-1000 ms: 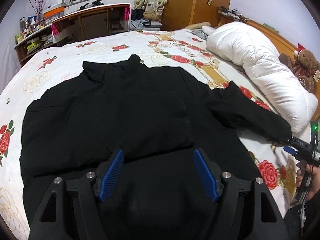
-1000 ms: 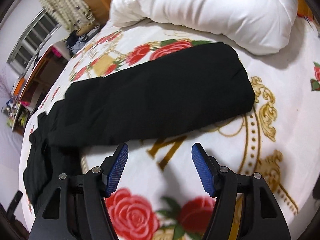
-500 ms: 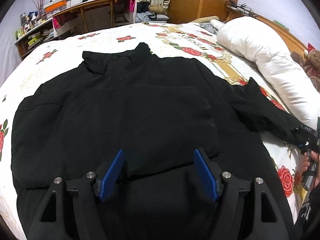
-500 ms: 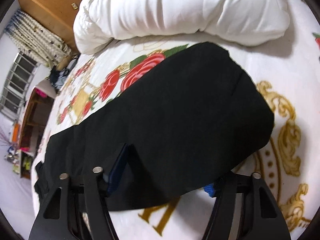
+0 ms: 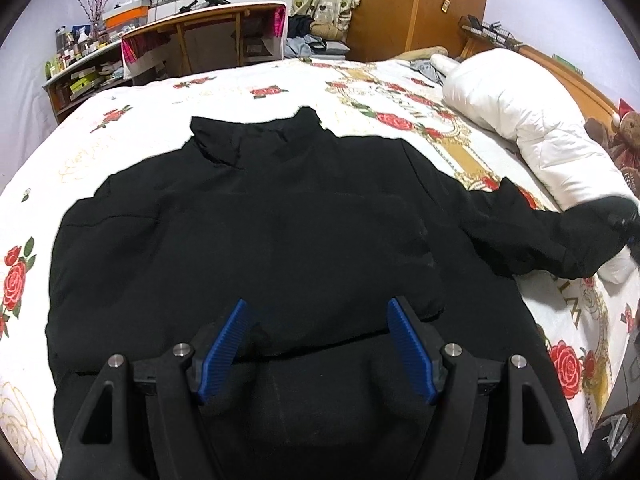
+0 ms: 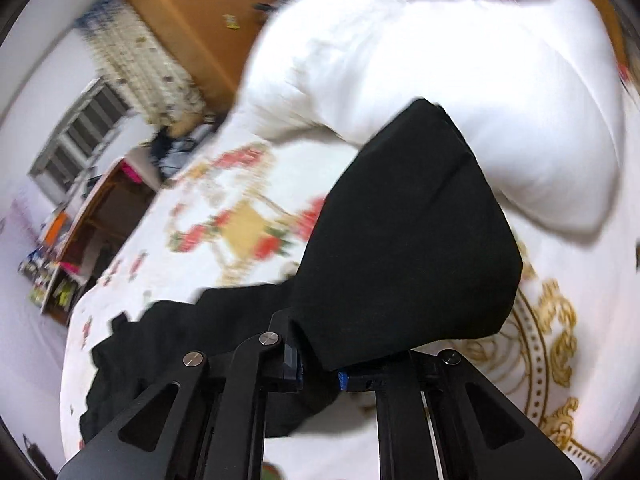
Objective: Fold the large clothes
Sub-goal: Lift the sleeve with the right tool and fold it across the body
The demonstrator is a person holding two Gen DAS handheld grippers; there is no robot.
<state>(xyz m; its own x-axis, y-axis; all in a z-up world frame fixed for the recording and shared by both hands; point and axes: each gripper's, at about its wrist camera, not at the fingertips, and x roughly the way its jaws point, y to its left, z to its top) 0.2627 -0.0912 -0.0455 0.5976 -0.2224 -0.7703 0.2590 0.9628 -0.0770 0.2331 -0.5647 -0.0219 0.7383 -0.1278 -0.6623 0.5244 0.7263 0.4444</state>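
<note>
**Black jacket spread on the bed, one sleeve pinched**

The black jacket [image 5: 260,240] lies flat across the middle of the flowered bed [image 5: 140,128], collar toward the far edge. Its sleeve [image 6: 408,240] reaches toward the white duvet [image 5: 536,132] along the headboard side. The right hand-held gripper [image 6: 320,376] is pressed together on the sleeve's cuff end. The left hand-held gripper [image 5: 316,348] stands spread over the hem at the near edge, nothing pinched.

A large black jacket [image 5: 256,240] lies spread flat on the bed, collar toward twelve o'clock. Its sleeve [image 6: 408,240] at three o'clock is lifted off the bedspread, cuff raised.
</note>
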